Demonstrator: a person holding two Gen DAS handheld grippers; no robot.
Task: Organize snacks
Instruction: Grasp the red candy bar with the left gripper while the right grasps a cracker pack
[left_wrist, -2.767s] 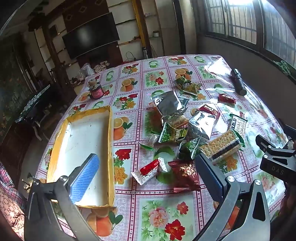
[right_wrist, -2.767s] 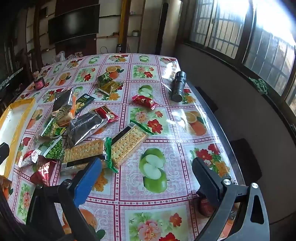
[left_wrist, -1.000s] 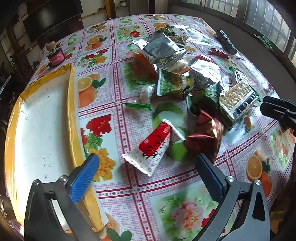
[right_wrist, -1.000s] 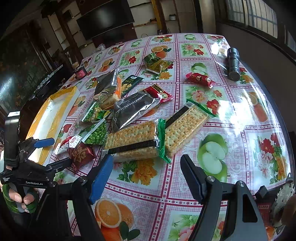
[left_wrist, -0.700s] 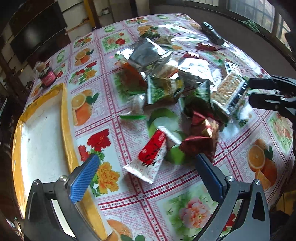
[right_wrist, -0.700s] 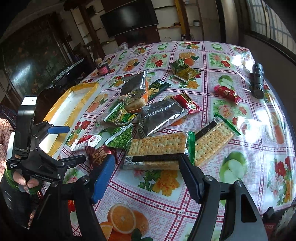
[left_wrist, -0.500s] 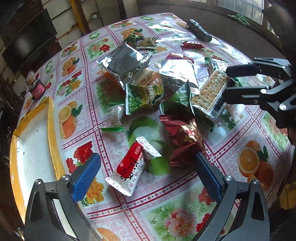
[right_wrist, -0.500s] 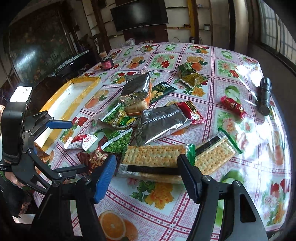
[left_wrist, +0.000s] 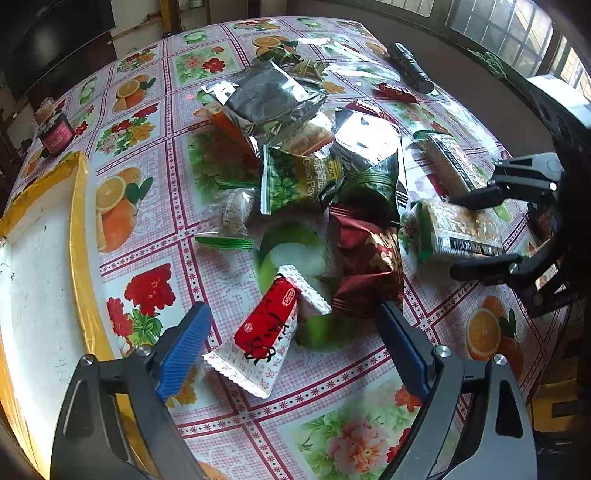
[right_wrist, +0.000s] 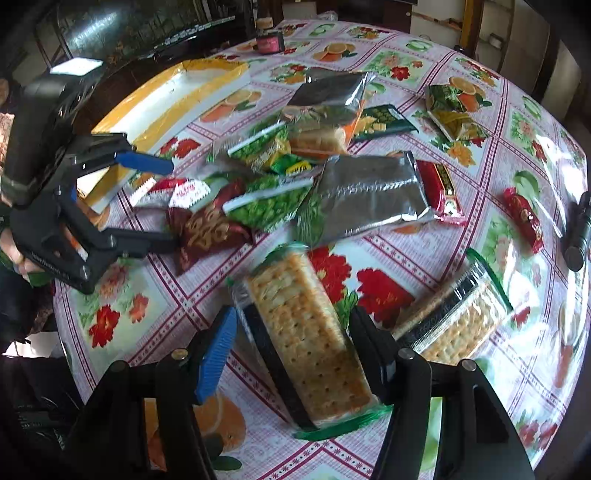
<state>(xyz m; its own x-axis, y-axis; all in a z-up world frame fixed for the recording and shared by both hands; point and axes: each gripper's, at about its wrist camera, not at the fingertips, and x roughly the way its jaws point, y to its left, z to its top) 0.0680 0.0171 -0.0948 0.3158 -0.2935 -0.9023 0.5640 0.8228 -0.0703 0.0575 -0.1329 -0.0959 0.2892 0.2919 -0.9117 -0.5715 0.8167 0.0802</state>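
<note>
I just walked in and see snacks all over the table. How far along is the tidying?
Barely begun. Done: nothing, as the yellow-rimmed tray holds no snacks. In hand: the right gripper has been closing around a cracker pack, and the left gripper, also narrowing, straddles a red-and-white packet without gripping it. Left: the whole pile, including the silver bag and green pea packet.

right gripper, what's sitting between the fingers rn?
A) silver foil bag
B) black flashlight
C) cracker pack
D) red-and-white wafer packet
C: in the right wrist view the cracker pack lies lengthwise between the two fingers of the right gripper, whose jaws have just been closing around it; whether the pads already press on it cannot be told.
</note>
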